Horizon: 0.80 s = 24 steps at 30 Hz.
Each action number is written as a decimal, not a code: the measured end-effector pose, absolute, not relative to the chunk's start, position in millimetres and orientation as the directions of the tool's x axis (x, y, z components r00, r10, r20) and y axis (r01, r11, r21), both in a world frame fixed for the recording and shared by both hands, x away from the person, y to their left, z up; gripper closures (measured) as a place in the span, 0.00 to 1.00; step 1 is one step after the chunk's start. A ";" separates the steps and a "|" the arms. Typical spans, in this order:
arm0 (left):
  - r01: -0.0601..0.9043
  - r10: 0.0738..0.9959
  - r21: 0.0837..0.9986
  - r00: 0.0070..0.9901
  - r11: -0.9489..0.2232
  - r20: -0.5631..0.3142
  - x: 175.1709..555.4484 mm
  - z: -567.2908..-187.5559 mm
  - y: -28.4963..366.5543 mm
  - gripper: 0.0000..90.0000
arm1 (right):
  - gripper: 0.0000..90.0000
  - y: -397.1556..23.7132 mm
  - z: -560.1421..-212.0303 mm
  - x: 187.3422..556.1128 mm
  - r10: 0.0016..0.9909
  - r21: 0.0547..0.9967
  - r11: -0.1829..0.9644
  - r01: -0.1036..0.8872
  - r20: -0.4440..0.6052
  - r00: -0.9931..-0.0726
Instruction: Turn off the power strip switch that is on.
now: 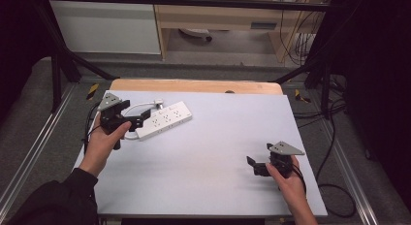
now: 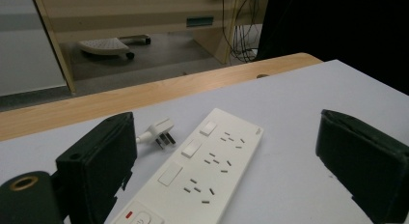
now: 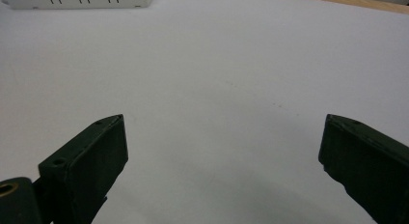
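Near the far left corner of the tabletop (image 1: 208, 152) lies the white power strip (image 1: 164, 119), the left gripper (image 1: 138, 119) right at its near end, fingers spread to grab it. The right gripper (image 1: 253, 162) waits near the right edge, fingers spread too.

Power strip at the far left of the tabletop, one tool at its near end, the other well apart at the near right.

The power strip (image 1: 165, 119) lies on the tabletop (image 1: 218, 133) in its far left part, set at a slant with its right end farther from the person. Its plug (image 1: 158, 103) rests just behind it, toward the far edge, joined by a cord (image 1: 138, 107) that curves round to the strip's left end. The left tool (image 1: 137, 121) sits at that left, nearer end, its jaws spread to either side of the strip. The right tool (image 1: 256, 159) is near the right front corner, over bare tabletop, with the strip far ahead of it to the left.
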<state>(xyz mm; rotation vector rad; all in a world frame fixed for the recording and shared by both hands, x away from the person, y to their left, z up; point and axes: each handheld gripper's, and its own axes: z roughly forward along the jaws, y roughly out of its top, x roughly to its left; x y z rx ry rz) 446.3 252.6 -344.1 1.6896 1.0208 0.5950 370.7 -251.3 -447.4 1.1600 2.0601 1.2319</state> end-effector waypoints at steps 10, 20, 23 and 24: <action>0.354 0.859 0.926 0.506 -0.129 -0.073 460.4 -345.7 250.0 0.08 | 0.04 -251.4 -447.6 370.7 0.846 0.873 0.242 0.423 0.024 -0.533; 0.376 0.865 0.918 0.494 -0.125 -0.084 472.0 -350.9 247.3 0.08 | 0.04 -250.0 -447.7 370.3 0.842 0.871 0.253 0.421 0.017 -0.539; 0.380 0.867 0.916 0.492 -0.127 -0.083 474.8 -352.4 245.9 0.08 | 0.04 -250.4 -447.9 370.4 0.842 0.871 0.255 0.420 0.014 -0.539; 0.381 0.867 0.916 0.492 -0.128 -0.083 475.6 -353.0 245.5 0.08 | 0.04 -250.5 -447.8 370.4 0.842 0.871 0.255 0.420 0.014 -0.540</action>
